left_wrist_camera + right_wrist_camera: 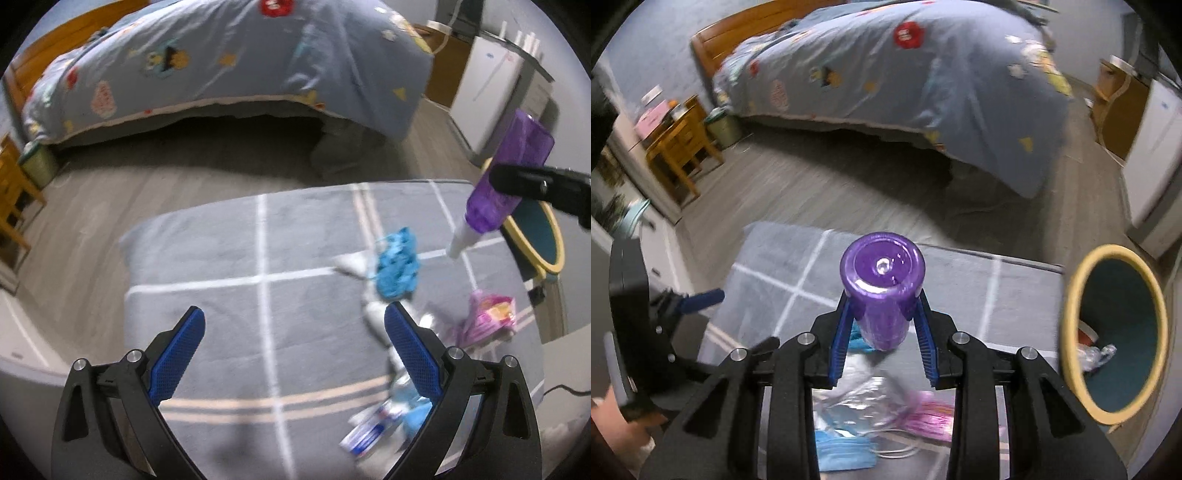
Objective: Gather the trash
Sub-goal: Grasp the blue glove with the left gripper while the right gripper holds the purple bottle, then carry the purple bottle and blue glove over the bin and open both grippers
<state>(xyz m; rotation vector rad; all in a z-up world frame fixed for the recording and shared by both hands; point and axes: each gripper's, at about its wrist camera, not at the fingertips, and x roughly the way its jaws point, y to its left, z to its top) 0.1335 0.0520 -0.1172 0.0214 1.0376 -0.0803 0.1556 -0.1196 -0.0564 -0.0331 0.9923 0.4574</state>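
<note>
A: One purple plastic bottle (882, 291) is being gripped by the right hand-held gripper (882, 317), just left of the yellow-rimmed teal bin (1071, 332).

B: Carrying it over the bin is coming next; left hand-held gripper (295, 354) is gaping wide, empty.

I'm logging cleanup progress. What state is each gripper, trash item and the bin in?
Right gripper: shut on purple bottle, lifted off the rug.
Left gripper: open, empty.
Blue crumple: on rug.
Pink wrapper: on rug.
Bin: open, some trash inside.
</note>
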